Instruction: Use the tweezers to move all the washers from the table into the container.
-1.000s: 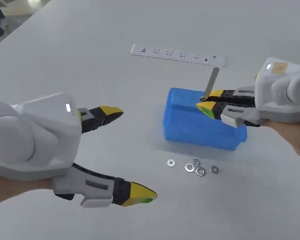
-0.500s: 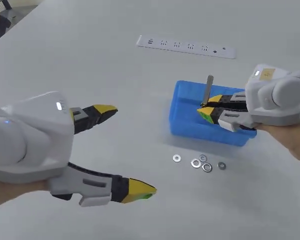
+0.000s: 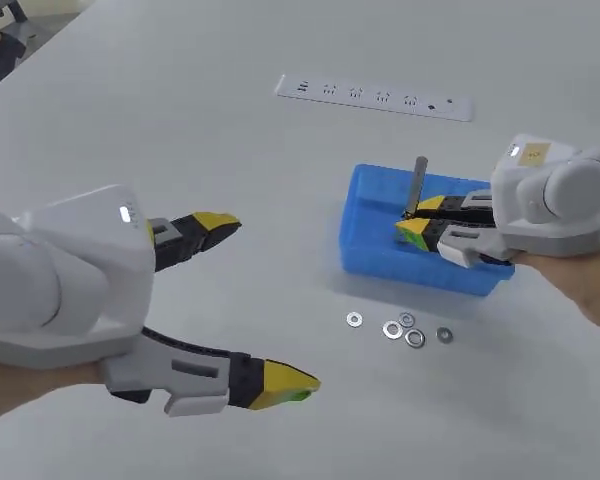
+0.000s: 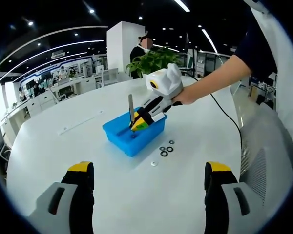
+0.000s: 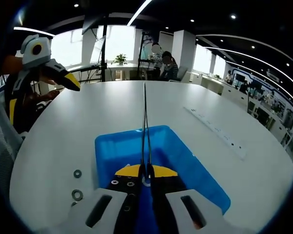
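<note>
One broad white tabletop (image 3: 180,120) carries everything. Nearest the camera in the head view is the left gripper (image 3: 268,303), white-bodied with yellow-tipped black jaws spread wide and holding nothing; it hovers above bare table, well apart from the work. Its own view shows the same two jaws standing far apart.

The right gripper (image 3: 410,222) hangs over the blue rectangular plastic container (image 3: 380,255), jaws pressed close together and pinching the thin metal tweezers (image 3: 418,185). In the right gripper view the jaws meet on the tweezers (image 5: 145,122), whose two narrow legs run straight ahead over the container's open inside (image 5: 112,151). From the left gripper view the tweezers (image 4: 131,107) stand nearly upright above the container (image 4: 132,141).

Beyond the container lies a long white power strip (image 3: 372,97), apart from it.

Five small silver ring-shaped washers (image 3: 392,328) lie flat on the table just in front of the container: one off to the left by itself, three bunched close in the middle, one to the right. Whether any washer lies inside the container cannot be told.
</note>
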Tool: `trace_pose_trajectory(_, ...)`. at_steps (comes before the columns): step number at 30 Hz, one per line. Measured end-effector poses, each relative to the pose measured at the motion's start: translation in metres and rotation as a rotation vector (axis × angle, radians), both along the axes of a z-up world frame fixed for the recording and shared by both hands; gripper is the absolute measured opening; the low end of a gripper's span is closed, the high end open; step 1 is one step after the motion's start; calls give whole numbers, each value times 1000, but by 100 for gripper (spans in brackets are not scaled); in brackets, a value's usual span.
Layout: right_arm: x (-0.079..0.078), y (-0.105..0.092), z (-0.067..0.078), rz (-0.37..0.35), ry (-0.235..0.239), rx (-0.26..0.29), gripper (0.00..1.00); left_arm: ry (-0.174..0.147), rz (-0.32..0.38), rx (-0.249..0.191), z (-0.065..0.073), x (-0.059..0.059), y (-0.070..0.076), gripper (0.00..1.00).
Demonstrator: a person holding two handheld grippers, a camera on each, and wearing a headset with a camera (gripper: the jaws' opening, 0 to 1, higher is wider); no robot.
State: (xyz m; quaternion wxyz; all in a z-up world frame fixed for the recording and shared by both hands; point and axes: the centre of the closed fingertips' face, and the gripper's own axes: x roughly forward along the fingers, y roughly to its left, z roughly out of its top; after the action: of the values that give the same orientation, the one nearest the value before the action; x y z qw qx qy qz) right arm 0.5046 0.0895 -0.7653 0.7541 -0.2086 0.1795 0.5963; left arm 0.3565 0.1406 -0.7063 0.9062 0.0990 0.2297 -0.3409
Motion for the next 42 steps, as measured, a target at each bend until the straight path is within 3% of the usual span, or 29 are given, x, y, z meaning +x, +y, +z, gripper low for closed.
trace_pose_trajectory(4, -3, -2, 2, -4, 6, 2, 7, -15, 2, -5, 4, 9, -2, 99)
trace_pose_trajectory(10, -9, -2, 6, 12, 6, 6, 7, -71, 1, -31, 23, 43, -7, 98)
trace_pose_trajectory(12, -9, -2, 8, 14, 0, 5, 7, -102, 6, -87, 35, 58, -12, 95)
trace_pose_trajectory(13, -9, -2, 9, 16, -5, 3, 7, -91, -16, -117, 38, 63, -17, 89)
trace_pose_trajectory(14, -9, -2, 10, 18, -8, 3, 7, -105, -26, -143, 44, 68, -21, 80)
trace_pose_trajectory(15, -9, -2, 12, 20, -9, 5, 7, -134, -40, -174, 50, 75, -26, 74)
trace_pose_trajectory(16, -9, -3, 13, 21, -9, 7, 7, -139, -49, -186, 52, 80, -29, 71)
trace_pose_trajectory(19, -10, -3, 14, 30, -12, 5, 7, -122, -79, -171, 48, 93, -37, 72)
trace_pose_trajectory(22, -13, -5, 11, 58, -22, -20, 7, -105, -137, -149, 43, 104, -48, 66)
trace_pose_trajectory(23, -14, -5, 11, 61, -21, -21, 7, -107, -150, -137, 42, 107, -50, 64)
trace_pose_trajectory(24, -15, -6, 10, 65, -20, -22, 7, -132, -165, -106, 41, 113, -52, 60)
trace_pose_trajectory(26, -15, -6, 11, 64, -17, -18, 7, -126, -193, -103, 39, 118, -58, 56)
trace_pose_trajectory(28, -16, -5, 12, 66, -14, -13, 7, -139, -210, -71, 37, 123, -60, 54)
trace_pose_trajectory(32, -15, -4, 14, 71, -20, -8, 7, -90, -266, -95, 32, 125, -70, 42)
trace_pose_trajectory(33, -15, -4, 14, 72, -21, -8, 7, -95, -264, -92, 33, 127, -70, 37)
trace_pose_trajectory(39, -15, -2, 15, 74, -5, 5, 7, -94, -276, -102, 34, 133, -73, 37)
trace_pose_trajectory(42, -15, -2, 16, 78, -4, 9, 7, -105, -285, -92, 35, 134, -74, 27)
